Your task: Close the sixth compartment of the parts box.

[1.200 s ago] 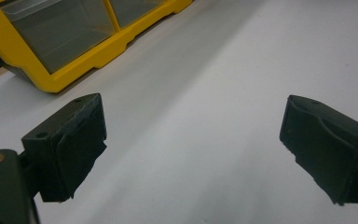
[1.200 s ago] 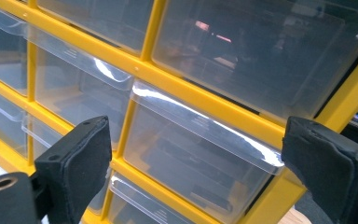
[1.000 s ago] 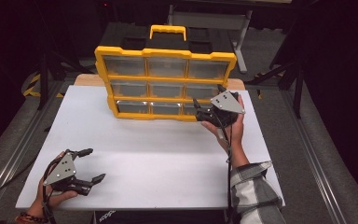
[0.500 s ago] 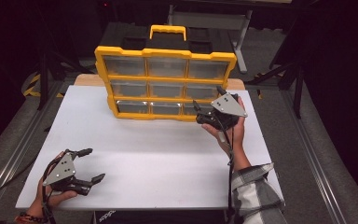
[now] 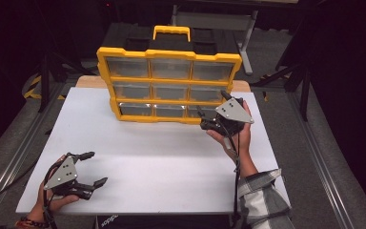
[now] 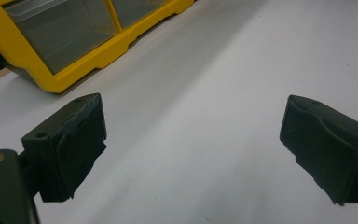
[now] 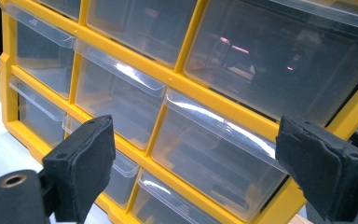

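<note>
Black jaws of my right gripper (image 5: 213, 114) stand spread, empty, just in front of the lower right drawers of the organizer (image 5: 169, 83). My left gripper (image 5: 89, 168) is spread too, holding nothing, low over the near left corner of the white table (image 5: 162, 157), well apart. I see the yellow organizer upright at the table's far edge.
</note>
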Demonstrator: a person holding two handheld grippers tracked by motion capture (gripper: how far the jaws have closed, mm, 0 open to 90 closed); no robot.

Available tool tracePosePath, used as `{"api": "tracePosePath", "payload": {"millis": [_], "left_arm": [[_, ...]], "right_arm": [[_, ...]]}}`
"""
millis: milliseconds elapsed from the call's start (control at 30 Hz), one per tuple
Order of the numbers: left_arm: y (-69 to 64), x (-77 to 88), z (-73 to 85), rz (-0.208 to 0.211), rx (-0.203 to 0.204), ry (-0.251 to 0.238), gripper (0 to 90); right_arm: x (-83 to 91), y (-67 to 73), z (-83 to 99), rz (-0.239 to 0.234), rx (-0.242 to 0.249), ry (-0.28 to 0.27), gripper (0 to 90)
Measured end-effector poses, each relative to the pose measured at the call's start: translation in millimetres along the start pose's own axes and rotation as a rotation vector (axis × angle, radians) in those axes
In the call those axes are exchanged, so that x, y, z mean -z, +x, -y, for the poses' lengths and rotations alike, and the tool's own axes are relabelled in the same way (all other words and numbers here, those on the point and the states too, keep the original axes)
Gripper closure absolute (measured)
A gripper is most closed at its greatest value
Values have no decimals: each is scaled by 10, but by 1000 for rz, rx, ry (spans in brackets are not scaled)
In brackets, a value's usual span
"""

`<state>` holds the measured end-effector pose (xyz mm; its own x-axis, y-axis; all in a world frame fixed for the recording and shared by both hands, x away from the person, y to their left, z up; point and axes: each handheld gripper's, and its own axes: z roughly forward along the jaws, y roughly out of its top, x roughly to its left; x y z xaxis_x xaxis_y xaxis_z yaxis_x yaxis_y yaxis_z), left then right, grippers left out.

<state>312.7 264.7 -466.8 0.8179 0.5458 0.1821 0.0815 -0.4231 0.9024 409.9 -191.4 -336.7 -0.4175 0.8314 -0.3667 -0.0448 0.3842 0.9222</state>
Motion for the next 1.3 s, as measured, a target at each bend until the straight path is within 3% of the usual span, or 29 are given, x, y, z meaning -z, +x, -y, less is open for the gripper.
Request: {"api": "tracePosePath", "payload": {"millis": [333,1300], "left_arm": [[0,1,2,1,-1,1,80],[-1,2,-3,2,0,-3,79]], "right_arm": [[42,19,26,-24,-16,-9,131],[212,103,124,-47,23,-8,133]]}}
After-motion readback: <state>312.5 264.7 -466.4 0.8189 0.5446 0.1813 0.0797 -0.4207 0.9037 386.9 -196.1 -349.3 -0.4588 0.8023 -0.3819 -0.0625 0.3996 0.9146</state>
